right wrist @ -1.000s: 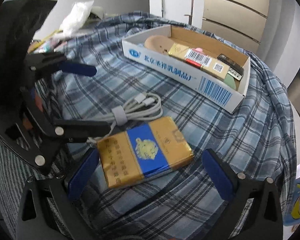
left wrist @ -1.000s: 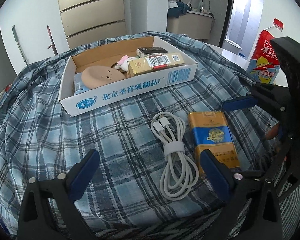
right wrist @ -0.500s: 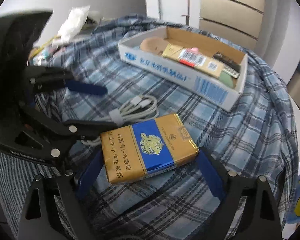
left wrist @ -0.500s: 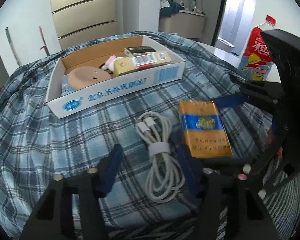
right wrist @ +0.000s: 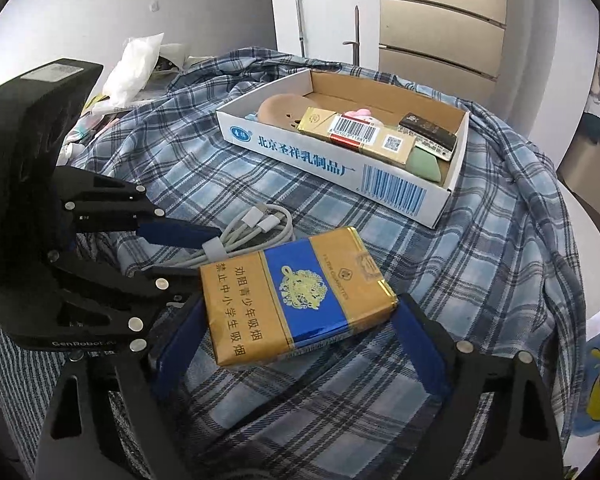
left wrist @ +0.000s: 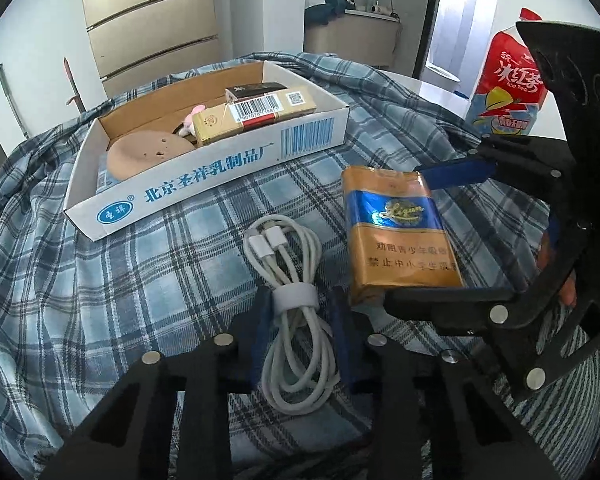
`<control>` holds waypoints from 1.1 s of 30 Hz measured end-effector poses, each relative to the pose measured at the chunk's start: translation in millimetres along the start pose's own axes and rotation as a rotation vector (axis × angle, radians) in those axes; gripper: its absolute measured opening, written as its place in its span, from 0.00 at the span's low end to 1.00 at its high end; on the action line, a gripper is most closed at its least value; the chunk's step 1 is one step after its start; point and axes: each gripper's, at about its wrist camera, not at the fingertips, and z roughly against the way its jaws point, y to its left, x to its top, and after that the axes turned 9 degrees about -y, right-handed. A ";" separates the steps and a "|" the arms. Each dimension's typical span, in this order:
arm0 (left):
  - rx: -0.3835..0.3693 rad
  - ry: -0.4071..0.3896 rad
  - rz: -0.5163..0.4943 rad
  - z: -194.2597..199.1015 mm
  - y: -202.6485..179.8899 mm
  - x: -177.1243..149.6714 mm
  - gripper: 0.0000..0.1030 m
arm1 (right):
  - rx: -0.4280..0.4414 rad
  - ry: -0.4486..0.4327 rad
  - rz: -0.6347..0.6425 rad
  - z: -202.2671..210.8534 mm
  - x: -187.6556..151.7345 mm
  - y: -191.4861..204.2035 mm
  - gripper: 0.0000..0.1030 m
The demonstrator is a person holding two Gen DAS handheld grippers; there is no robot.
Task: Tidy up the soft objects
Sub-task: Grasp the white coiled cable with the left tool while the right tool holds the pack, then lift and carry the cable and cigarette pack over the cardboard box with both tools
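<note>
A coiled white cable (left wrist: 292,308) lies on the plaid cloth, with my left gripper (left wrist: 300,332) shut on it at its strap; it also shows in the right wrist view (right wrist: 256,236). A gold and blue cigarette pack (right wrist: 296,294) sits between the pads of my right gripper (right wrist: 300,340), which is shut on its two ends and holds it slightly raised; it also shows in the left wrist view (left wrist: 400,236). A white cardboard tray (left wrist: 204,192) behind them holds a tan round pad, a gold carton, a dark box and a pink toy.
The plaid cloth (left wrist: 80,300) covers a round table. A red iced tea bottle (left wrist: 508,84) stands at the far right edge. A white plastic bag (right wrist: 132,64) and clutter lie beyond the table. Cabinet drawers and a wall stand behind.
My left gripper has closed from wide open onto the cable. My right gripper has closed on the cigarette pack and lifted it slightly.
</note>
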 end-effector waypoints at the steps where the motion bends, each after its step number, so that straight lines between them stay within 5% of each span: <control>1: -0.011 -0.004 0.011 0.7 1.5 0.3 0.24 | -0.001 -0.005 -0.001 0.8 0.2 -0.1 0.88; 5: -0.066 -0.016 0.073 3.5 9.5 0.8 0.24 | -0.005 -0.031 -0.003 6.3 0.8 0.2 0.88; 23: -0.022 -0.199 0.092 41.0 14.0 7.3 0.22 | -0.091 -0.181 -0.001 33.5 3.9 -1.7 0.88; 29: 0.033 -0.248 0.088 54.1 17.4 13.3 0.22 | -0.176 -0.220 0.048 37.1 6.4 7.9 0.88; 33: 0.108 -0.308 0.036 75.7 12.1 23.9 0.22 | -0.148 -0.305 0.049 56.5 19.2 15.6 0.88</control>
